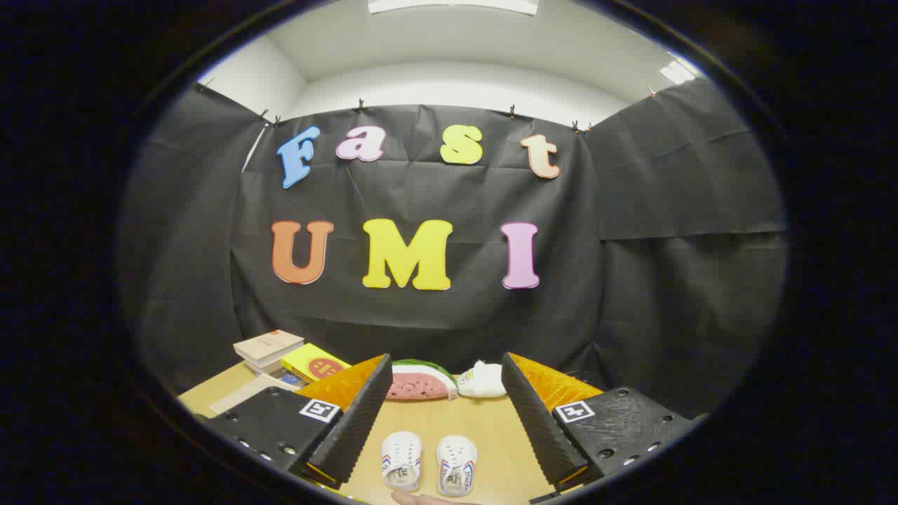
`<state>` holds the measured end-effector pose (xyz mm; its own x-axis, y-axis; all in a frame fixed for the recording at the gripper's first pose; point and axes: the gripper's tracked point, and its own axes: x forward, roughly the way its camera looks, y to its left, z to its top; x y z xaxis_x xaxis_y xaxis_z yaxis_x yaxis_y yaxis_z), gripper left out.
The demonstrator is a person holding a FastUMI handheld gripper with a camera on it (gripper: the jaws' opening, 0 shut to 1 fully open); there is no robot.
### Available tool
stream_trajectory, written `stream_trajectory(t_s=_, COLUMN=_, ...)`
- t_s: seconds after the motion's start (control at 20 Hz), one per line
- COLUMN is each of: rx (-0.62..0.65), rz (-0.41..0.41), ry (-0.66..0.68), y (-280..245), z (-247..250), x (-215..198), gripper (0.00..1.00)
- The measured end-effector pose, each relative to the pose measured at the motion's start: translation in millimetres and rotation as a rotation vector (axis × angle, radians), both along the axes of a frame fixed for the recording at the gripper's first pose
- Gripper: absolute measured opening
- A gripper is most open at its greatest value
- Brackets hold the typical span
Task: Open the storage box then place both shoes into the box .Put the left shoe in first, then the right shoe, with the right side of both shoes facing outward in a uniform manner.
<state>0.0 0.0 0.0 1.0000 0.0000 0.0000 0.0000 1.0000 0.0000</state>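
Two small white shoes with red and blue stripes stand side by side on the wooden table, toes pointing away from me: the left shoe (402, 459) and the right shoe (457, 464). They lie between and below the fingers of my gripper (447, 393), which is open wide and held above the table with nothing in it. A fingertip of a person's hand (421, 499) touches the table just behind the shoes' heels.
Beyond the fingers a watermelon-slice toy (419, 381) and a white plush toy (482, 379) lie by the black cloth wall. A stack of books (269, 348) and a yellow book (313, 362) sit at the far left of the table (484, 428).
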Motion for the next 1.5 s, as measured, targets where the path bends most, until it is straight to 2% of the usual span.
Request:
stream_trajectory(t_s=0.8, rx=-0.024, rz=0.041, ry=0.055, y=14.3, z=-13.9, x=15.5, gripper=0.95)
stream_trajectory(t_s=1.15, rx=0.024, rz=0.078, ry=0.269, y=20.5, z=-85.4, x=51.7, gripper=0.95)
stream_trajectory(t_s=1.5, rx=0.19, rz=0.26, ry=0.521, y=66.5, z=-151.6, x=92.9, gripper=0.96)
